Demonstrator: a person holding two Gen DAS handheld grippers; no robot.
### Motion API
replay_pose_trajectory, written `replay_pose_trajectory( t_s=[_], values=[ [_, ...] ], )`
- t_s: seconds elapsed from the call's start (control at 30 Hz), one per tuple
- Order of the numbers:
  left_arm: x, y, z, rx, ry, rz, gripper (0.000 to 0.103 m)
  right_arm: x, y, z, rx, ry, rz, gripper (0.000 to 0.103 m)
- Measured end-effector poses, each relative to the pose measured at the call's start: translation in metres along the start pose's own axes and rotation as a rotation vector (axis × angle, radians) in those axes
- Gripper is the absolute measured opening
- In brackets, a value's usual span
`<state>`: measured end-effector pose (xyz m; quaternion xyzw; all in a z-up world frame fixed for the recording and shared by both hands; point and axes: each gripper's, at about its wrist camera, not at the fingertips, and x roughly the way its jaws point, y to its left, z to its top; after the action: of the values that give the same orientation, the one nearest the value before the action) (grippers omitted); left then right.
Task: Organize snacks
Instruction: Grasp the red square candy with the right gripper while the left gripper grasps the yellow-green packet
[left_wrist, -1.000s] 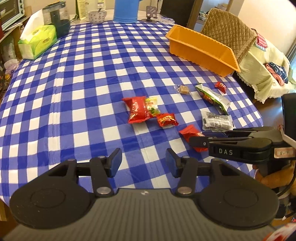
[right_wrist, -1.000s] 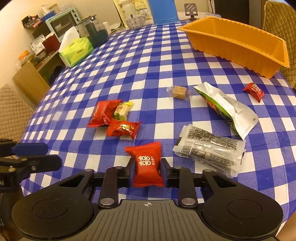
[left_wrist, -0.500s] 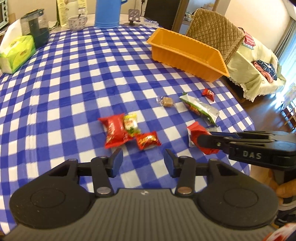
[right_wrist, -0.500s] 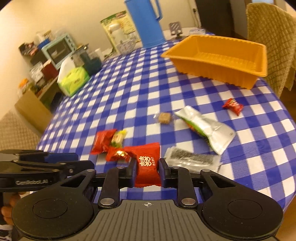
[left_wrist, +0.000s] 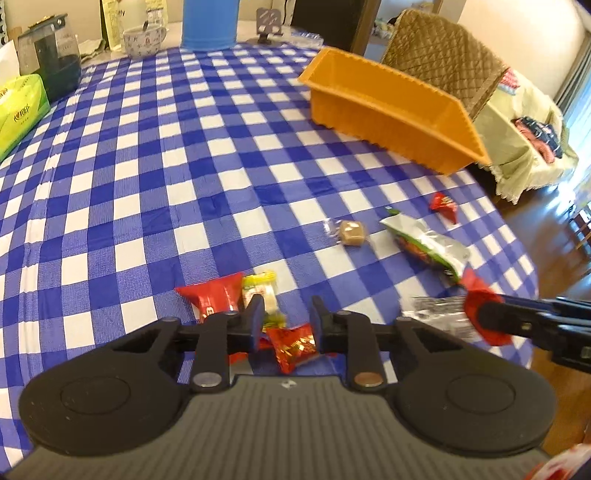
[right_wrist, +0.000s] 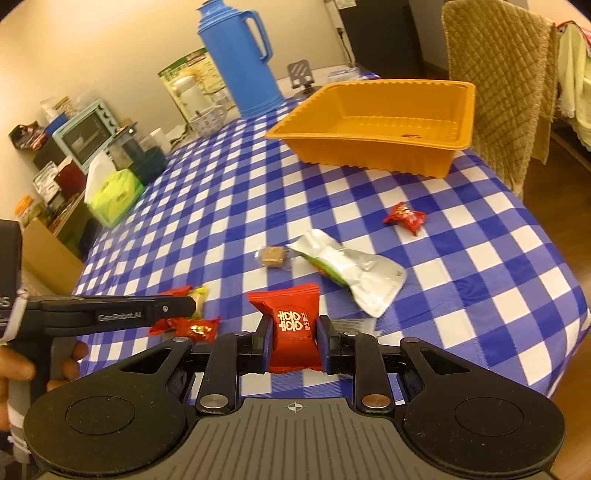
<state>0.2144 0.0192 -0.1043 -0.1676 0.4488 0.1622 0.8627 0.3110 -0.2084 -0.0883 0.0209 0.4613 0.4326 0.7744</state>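
So, in the left wrist view the left gripper (left_wrist: 284, 321) hangs with its jaws apart over a small red foil candy (left_wrist: 294, 345) that lies on the blue-and-white checked tablecloth (left_wrist: 155, 177), not yet pinched. Just left of it are a larger flat red packet (left_wrist: 212, 297) and a yellow-green wrapped sweet (left_wrist: 259, 291); farther right lie a clear-wrapped brown cube (left_wrist: 351, 232), a silver-and-green pouch (left_wrist: 424, 243) and a small red twist candy (left_wrist: 444, 206). The orange plastic tray (left_wrist: 388, 107) stands far right, but this view hides its inside. The right wrist view does show it: the tray (right_wrist: 369, 147) looks almost bare, only a small dark speck on its floor, so I judge the sorting barely begun. Here the right gripper (right_wrist: 294, 341) is clamped on a red pillow-shaped packet with white characters (right_wrist: 295, 326), lifted clear of the cloth. A clear packet of dark strips (right_wrist: 351, 325) peeks out behind that grip.
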Motion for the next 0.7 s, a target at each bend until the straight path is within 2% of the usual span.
replay_pose_trajectory(
  t_s=[0.37,0.7],
  values=[
    [0.020,0.007,0.007,-0.001,0.049,0.054,0.024,-0.001,-0.014,0.006,0.030,-0.010,-0.023,0.025],
    [0.030,-0.004,0.009,0.068,0.056,0.088,0.020,0.003,-0.017,0.008,0.033,-0.005,-0.032,0.025]
  ],
)
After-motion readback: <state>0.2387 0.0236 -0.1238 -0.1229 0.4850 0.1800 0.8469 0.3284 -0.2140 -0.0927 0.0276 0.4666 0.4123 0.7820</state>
